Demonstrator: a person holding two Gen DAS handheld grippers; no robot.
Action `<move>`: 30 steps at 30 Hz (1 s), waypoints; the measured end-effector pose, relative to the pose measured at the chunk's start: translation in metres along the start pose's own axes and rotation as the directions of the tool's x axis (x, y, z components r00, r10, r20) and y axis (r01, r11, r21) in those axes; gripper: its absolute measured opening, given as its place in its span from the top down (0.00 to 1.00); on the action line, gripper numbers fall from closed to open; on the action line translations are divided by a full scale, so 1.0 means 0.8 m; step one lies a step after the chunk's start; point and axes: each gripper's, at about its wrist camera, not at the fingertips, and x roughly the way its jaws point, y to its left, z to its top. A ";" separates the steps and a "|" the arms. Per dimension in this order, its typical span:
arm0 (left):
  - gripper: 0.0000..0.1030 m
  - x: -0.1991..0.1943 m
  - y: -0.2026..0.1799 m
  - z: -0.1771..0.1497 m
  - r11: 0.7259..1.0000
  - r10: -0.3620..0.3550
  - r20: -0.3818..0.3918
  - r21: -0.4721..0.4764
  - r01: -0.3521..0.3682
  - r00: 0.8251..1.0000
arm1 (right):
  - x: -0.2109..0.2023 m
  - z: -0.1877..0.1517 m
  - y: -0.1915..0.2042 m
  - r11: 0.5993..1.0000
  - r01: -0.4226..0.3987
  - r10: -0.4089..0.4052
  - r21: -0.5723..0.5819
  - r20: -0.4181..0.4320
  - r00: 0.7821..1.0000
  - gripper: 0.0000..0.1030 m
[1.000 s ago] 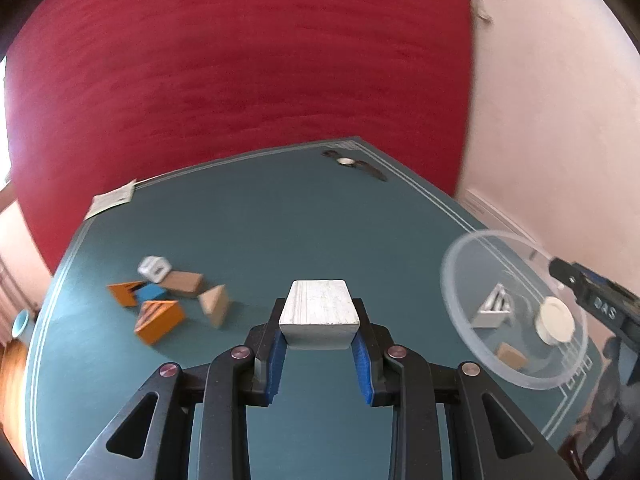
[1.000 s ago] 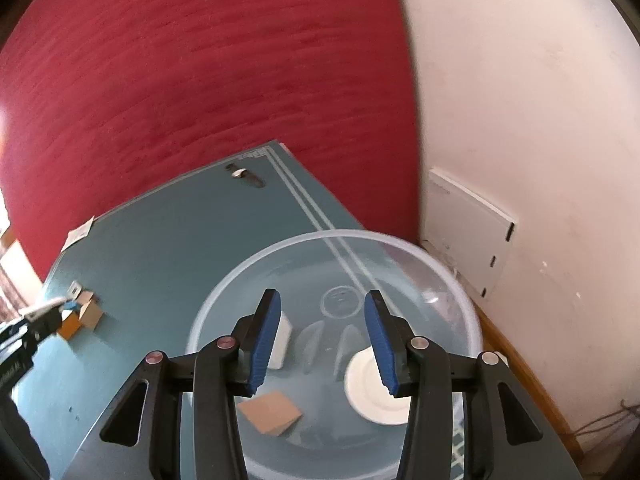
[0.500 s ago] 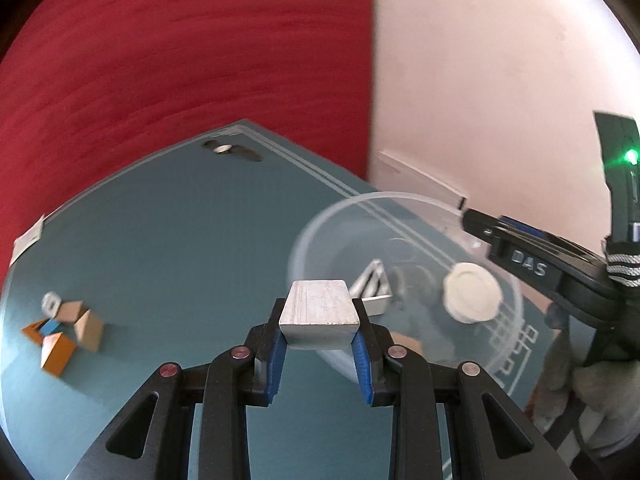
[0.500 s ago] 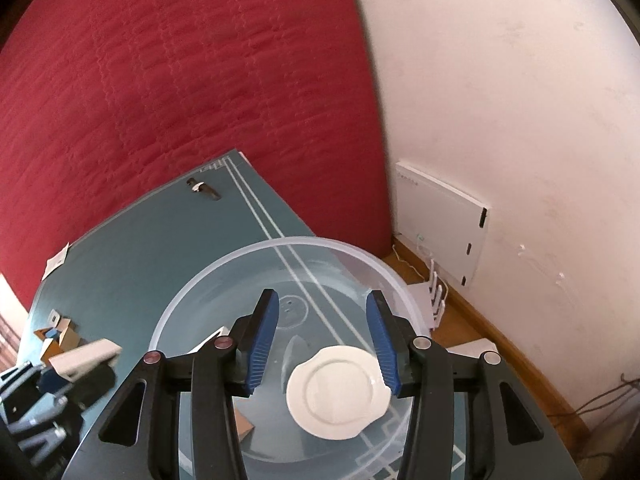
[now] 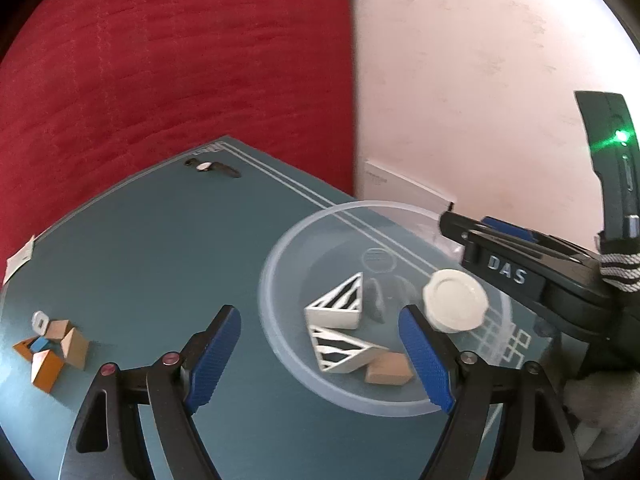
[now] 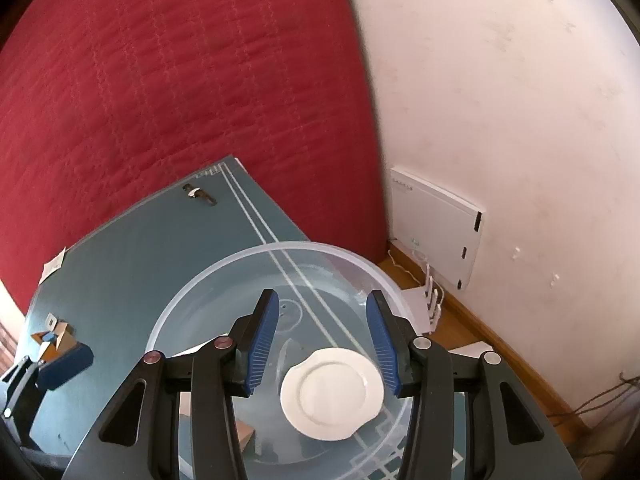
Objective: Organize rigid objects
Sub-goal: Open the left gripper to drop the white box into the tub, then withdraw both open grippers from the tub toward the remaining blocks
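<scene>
**Both tongs at the clear bowl, left pair spreading**

Left wrist view: the left tongs (image 5: 320,354) are opening, their blue pads (image 5: 214,354) wide apart with nothing pressed between them. Past them lies a clear plastic bowl (image 5: 280,264) on the green tabletop (image 5: 160,248), near its right edge. Inside the bowl are two white openwork wedges (image 5: 340,308), one lying in front of the other, a plain wooden block (image 5: 388,368) at the near side, and a white round lid-like piece (image 5: 456,302) on the right. Well apart, at the left of the tabletop, is a cluster of loose blocks (image 5: 52,350): orange, blue and plain wood wedges, with a small white piece at the far end. A small dark object (image 5: 212,168) sits at the far corner.

Right wrist view: the right tongs (image 6: 322,344) stand partly apart over the bowl's (image 6: 192,296) near rim; whether they grip that rim cannot be told. The white round piece (image 6: 332,394) shows below and between the pads. The left tongs (image 6: 64,362) appear at the left edge. A red quilted surface (image 6: 180,80) and a pale wall (image 6: 500,80) stand behind.
</scene>
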 end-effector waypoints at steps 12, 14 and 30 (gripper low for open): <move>0.06 0.005 0.050 -0.012 0.987 0.122 -0.030 -0.097 -0.125 0.992 | 0.005 -0.010 0.020 0.998 -0.039 0.038 -0.041 -0.014 0.999 0.54; 0.05 0.006 0.055 -0.012 0.985 0.130 -0.034 -0.107 -0.133 0.991 | 0.005 -0.012 0.023 0.998 -0.046 0.046 -0.051 -0.010 0.999 0.53; 0.02 -0.013 0.111 -0.030 0.960 0.223 -0.019 -0.172 -0.223 0.975 | -0.011 -0.035 0.068 0.977 -0.106 0.115 -0.183 0.037 0.993 0.52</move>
